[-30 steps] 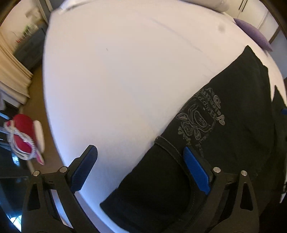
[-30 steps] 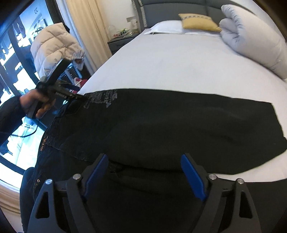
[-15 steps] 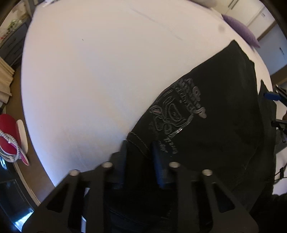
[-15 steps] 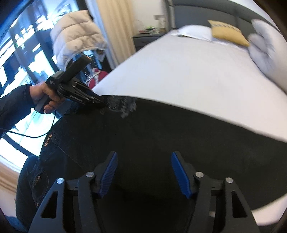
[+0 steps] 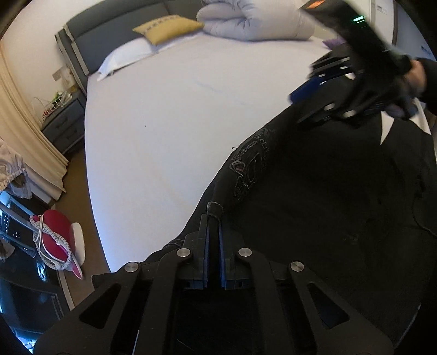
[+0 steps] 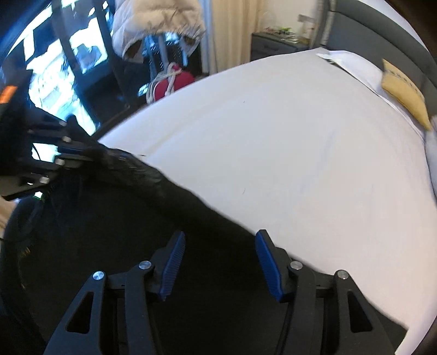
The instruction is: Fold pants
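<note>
Black pants (image 5: 327, 196) with a grey printed graphic (image 5: 250, 166) lie on the white bed (image 5: 164, 114). My left gripper (image 5: 213, 218) is shut on the pants' waistband edge near the bed's side and lifts it. In the right wrist view the left gripper (image 6: 71, 155) holds the raised fabric (image 6: 131, 169) at the left. My right gripper (image 6: 218, 245) is open over the black cloth (image 6: 109, 232), its blue pads (image 6: 172, 262) apart. It also shows blurred in the left wrist view (image 5: 341, 90).
A yellow cushion (image 5: 166, 28), white pillow (image 5: 123, 58) and rolled grey duvet (image 5: 254, 24) lie at the headboard. A nightstand (image 5: 64, 125) and curtain (image 5: 24, 142) stand left. A red slipper (image 5: 54, 234) lies on the floor. A puffy jacket (image 6: 158, 24) hangs nearby.
My left gripper closed on the waistband and lifted it. My right gripper swung left and forward over the pants, staying open.
</note>
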